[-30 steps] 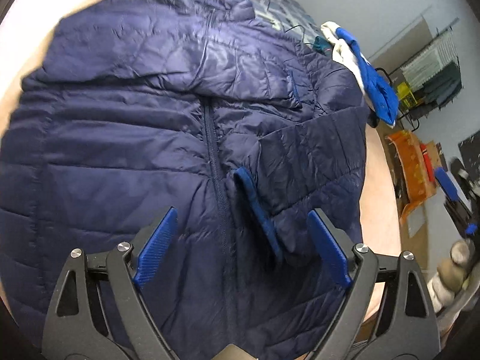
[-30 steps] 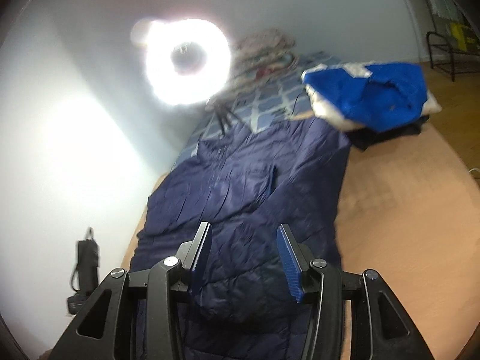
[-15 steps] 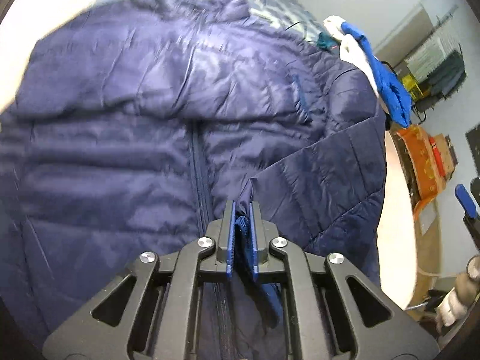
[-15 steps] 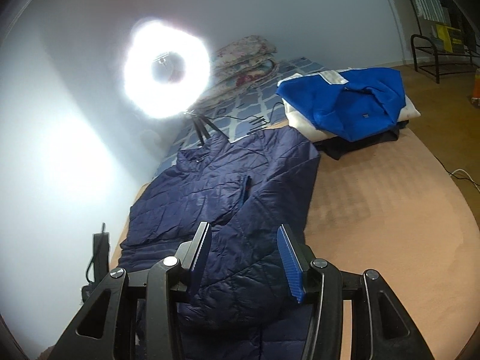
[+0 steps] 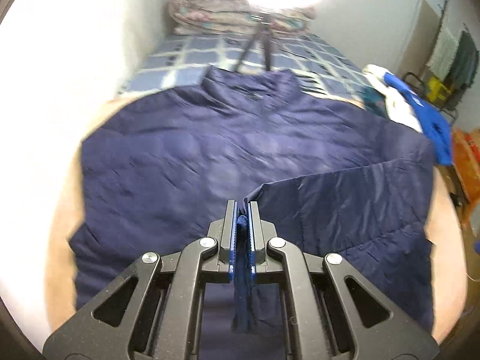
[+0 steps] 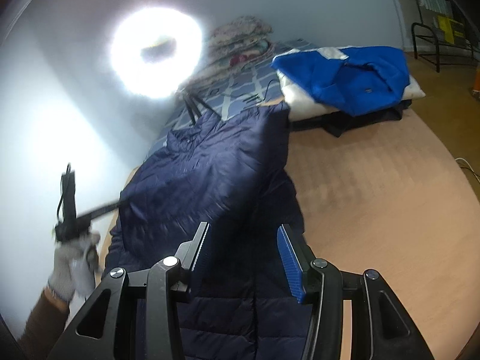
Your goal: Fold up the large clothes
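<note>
Jaws of left gripper (image 5: 242, 225) clamp jacket (image 5: 210, 156) cuff; right gripper (image 6: 243, 246) half-open, empty.

No text, label, brand, number or sign can be read in either view. The navy jacket (image 5: 210, 156) ahead of the left gripper (image 5: 241, 225) shows plain quilted cloth with no legible mark. The blue garment (image 6: 354, 75) far ahead and to the right of the right gripper (image 6: 243, 249) carries a small dark spot, too small to read. The yellow items on the rack (image 6: 444, 39) at the far right edge are blurred, and whether they bear any print cannot be told.
</note>
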The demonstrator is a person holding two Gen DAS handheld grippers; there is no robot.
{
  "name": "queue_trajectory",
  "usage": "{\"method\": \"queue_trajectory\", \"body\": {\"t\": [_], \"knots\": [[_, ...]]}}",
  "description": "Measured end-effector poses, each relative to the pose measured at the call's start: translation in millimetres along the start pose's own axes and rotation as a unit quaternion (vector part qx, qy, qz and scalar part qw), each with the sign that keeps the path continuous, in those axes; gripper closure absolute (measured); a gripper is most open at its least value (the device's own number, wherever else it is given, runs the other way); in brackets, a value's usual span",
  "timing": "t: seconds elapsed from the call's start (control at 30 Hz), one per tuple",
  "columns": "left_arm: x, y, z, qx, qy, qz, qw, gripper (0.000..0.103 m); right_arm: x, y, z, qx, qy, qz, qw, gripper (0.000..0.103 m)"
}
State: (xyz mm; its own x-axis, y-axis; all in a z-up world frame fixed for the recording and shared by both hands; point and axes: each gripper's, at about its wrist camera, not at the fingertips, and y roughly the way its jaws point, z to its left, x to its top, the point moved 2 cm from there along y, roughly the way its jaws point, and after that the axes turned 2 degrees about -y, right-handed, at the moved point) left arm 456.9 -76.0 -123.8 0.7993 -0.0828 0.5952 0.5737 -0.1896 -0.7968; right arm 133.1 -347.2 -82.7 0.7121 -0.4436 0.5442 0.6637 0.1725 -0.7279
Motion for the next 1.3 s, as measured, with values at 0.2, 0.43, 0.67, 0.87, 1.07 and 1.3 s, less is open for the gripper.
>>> {"method": "queue_trajectory", "body": {"t": [0.2,0.43,0.67,0.87,1.07,1.3], "knots": [[33,34,47,0.034,-0.012,-0.006,0.9993,0.099,-9,13,15,0.008,-0.018,0.019,1.000,0.054],[59,67,77,0.066,-0.005,-0.011,0.9978,0.099,-19,31,27,-0.002,-0.042,0.042,0.998,0.054],[65,96,109,0.059,-0.065,-0.002,0.9961,0.099,-26,46,31,-0.003,-0.048,0.063,0.997,0.054],[61,114,112,0.076,-0.061,0.007,0.9952,0.099,-28,53,33,-0.005,-0.053,0.071,0.996,0.054],[67,123,108,0.093,-0.056,0.001,0.9941,0.099,-31,54,34,-0.004,-0.053,0.073,0.996,0.054],[70,101,114,0.125,-0.073,-0.022,0.9892,0.050,-30,46,41,-0.001,-0.064,0.066,0.996,0.054]]}}
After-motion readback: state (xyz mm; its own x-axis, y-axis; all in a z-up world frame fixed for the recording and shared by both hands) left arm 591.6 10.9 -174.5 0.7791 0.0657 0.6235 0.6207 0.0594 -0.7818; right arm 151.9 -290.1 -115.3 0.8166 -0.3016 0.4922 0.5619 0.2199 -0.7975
